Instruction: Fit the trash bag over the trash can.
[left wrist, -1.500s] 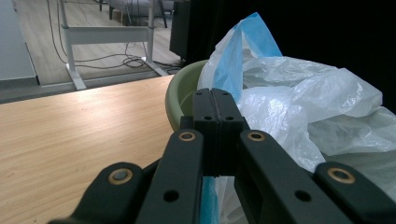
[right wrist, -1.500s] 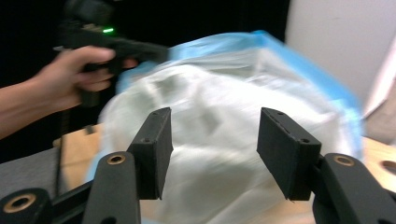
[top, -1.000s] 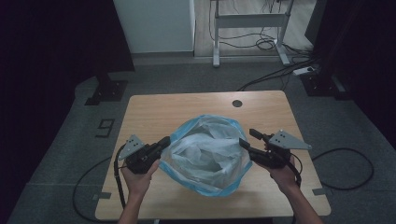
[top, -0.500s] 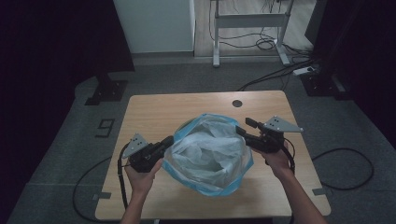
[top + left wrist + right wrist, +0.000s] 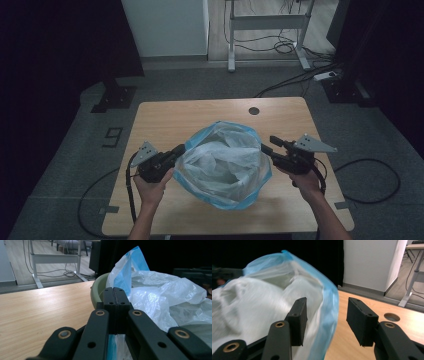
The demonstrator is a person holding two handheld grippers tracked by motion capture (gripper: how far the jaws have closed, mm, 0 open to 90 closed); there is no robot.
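- My left gripper has its jaws pressed together on the blue-edged rim of the bag, at the bag's left side; in the left gripper view a strip of blue film runs down between the closed jaws.
- My right gripper sits at the bag's right side with jaws apart; they have just been closing. In the right gripper view the blue rim hangs between the two pads, one pad inside the bag and one outside, neither pressing on it that I can see.
- Table: light wood, round cable hole at the far side, right of centre.
- Bag: clear-white plastic with a blue rim, mouth open and facing up, at table centre slightly toward the near edge, between both grippers.
- Bin: pale green rim showing under the bag film in the left gripper view, just beyond my left jaws; bag is draped over it.
- Left hand and right hand come in from the near edge, each behind its gripper.
- Cables trail off both grippers, down past the table's near corners.
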